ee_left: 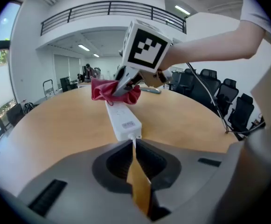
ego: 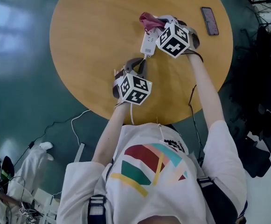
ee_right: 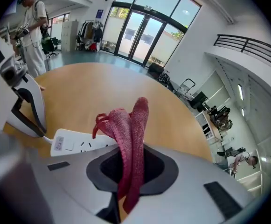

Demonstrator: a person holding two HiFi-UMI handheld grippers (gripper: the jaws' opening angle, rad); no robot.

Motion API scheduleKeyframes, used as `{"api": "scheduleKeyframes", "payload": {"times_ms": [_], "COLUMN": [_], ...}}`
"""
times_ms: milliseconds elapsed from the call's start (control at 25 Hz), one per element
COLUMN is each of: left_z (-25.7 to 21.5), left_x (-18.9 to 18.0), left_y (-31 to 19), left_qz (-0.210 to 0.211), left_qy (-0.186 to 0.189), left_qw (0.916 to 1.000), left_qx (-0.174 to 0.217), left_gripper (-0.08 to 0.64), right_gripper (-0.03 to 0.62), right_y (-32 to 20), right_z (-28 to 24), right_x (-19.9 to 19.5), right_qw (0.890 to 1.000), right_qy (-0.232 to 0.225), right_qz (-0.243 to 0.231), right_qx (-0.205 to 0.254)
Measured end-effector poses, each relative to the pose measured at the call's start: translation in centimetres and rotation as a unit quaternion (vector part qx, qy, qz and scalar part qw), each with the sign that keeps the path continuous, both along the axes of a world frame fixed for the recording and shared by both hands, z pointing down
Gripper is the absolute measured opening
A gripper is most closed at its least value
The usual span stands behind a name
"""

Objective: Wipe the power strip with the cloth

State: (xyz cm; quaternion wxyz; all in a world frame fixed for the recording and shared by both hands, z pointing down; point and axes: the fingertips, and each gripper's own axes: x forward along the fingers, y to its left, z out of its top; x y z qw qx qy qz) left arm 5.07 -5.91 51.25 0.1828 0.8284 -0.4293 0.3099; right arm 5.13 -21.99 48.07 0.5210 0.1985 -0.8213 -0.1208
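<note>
Round wooden table [ego: 88,41], open office behind. White power strip [ee_left: 123,120] mid-table, long axis running from left gripper [ee_left: 134,147] toward right gripper [ee_right: 128,169]. Left jaws pinched on cord [ee_left: 135,140] at near end. Right jaws clamp red cloth [ee_right: 131,125] over far end.

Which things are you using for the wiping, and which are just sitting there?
For the job: power strip; its cord, pinched by the left gripper; red cloth, clamped in the right gripper.
Just lying about: phone near the table edge.
</note>
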Motion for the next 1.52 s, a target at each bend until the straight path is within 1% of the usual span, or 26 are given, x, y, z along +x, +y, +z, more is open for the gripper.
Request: {"api": "scheduleKeyframes", "payload": {"times_ms": [80,200,280,440,520,600,720,880,960,1080,1200,1320,1520], "left_z": [0.9,1.3,1.6,2.0,2.1,2.1,2.1,2.2,2.2,2.3,2.2,2.4,2.4], "left_x": [-0.4,-0.9,-1.0,-1.1,-1.0,-1.1,-1.2,-1.1,-1.0,-0.9,-0.7,-0.7,-1.4], "left_y": [0.2,0.2,0.1,-0.2,-0.3,-0.3,-0.2,-0.2,-0.2,-0.3,-0.3,-0.5,-0.8], "left_qz": [0.024,0.053,0.055,0.046,0.044,0.043,0.042,0.04,0.041,0.038,0.041,0.045,0.042], "left_qy": [-0.013,-0.031,-0.026,0.007,0.008,0.0,-0.009,-0.009,-0.011,-0.016,-0.024,-0.025,-0.018], "left_qw": [0.9996,0.9981,0.9981,0.9968,0.9963,0.9965,0.9967,0.9963,0.9961,0.9961,0.996,0.9959,0.9961], "left_qx": [-0.009,-0.001,-0.013,-0.065,-0.074,-0.071,-0.068,-0.075,-0.078,-0.078,-0.076,-0.074,-0.075], "left_gripper": [0.034,0.034,0.031,0.029,0.029,0.029,0.029,0.029,0.029,0.029,0.029,0.029,0.029], "right_gripper": [0.04,0.04,0.04,0.04,0.04,0.04,0.04,0.04,0.04,0.04,0.04,0.04,0.04], "right_y": [-0.2,-1.5,-2.8,-4.7,-5.3,-5.4,-4.1,-0.8,1.7,6.4,10.2,11.8,13.4], "right_z": [0.5,0.6,0.7,1.5,1.9,2.1,2.0,2.7,2.9,2.9,2.9,3.0,3.4], "right_x": [-0.4,-0.4,-0.1,0.0,0.1,-0.1,-0.7,-1.6,-2.2,-3.1,-3.2,-3.3,-4.4], "right_qw": [1.0,0.999,0.998,0.996,0.996,0.996,0.997,0.994,0.993,0.992,0.991,0.991,0.989], "right_qy": [0.01,0.011,0.015,0.011,0.017,0.032,0.061,0.105,0.113,0.088,0.058,0.041,0.031], "right_qz": [0.013,0.049,0.066,0.083,0.084,0.074,0.039,-0.015,-0.045,-0.076,-0.082,-0.074,-0.074], "right_qx": [0.002,0.002,0.0,-0.024,-0.03,-0.027,-0.007,0.013,0.005,-0.043,-0.086,-0.106,-0.128]}}
